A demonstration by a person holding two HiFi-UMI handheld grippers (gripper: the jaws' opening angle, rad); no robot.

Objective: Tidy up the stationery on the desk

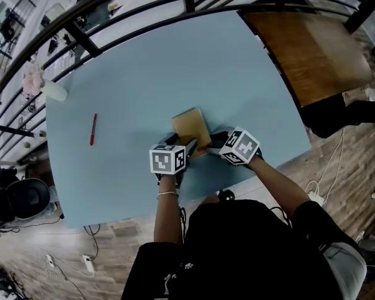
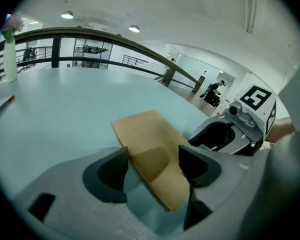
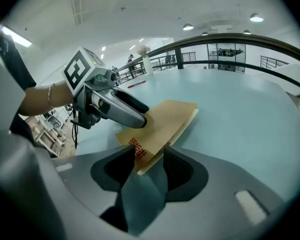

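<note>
A thin brown notebook (image 1: 190,127) lies flat on the light blue desk (image 1: 175,61), close to the near edge. Both grippers meet at its near end. My right gripper (image 3: 149,161) is shut on the notebook's (image 3: 165,116) near corner, by the red print. My left gripper (image 2: 152,166) stands open, its jaws wide apart on either side of the notebook's (image 2: 150,134) other near corner. In the head view the left gripper (image 1: 189,149) and right gripper (image 1: 209,147) almost touch. A red pen (image 1: 93,129) lies far off to the left.
A white vase (image 1: 53,90) with pink flowers stands at the desk's far left corner. A dark railing (image 1: 144,5) curves behind the desk. A wooden table (image 1: 306,49) adjoins on the right. Cables lie on the floor below.
</note>
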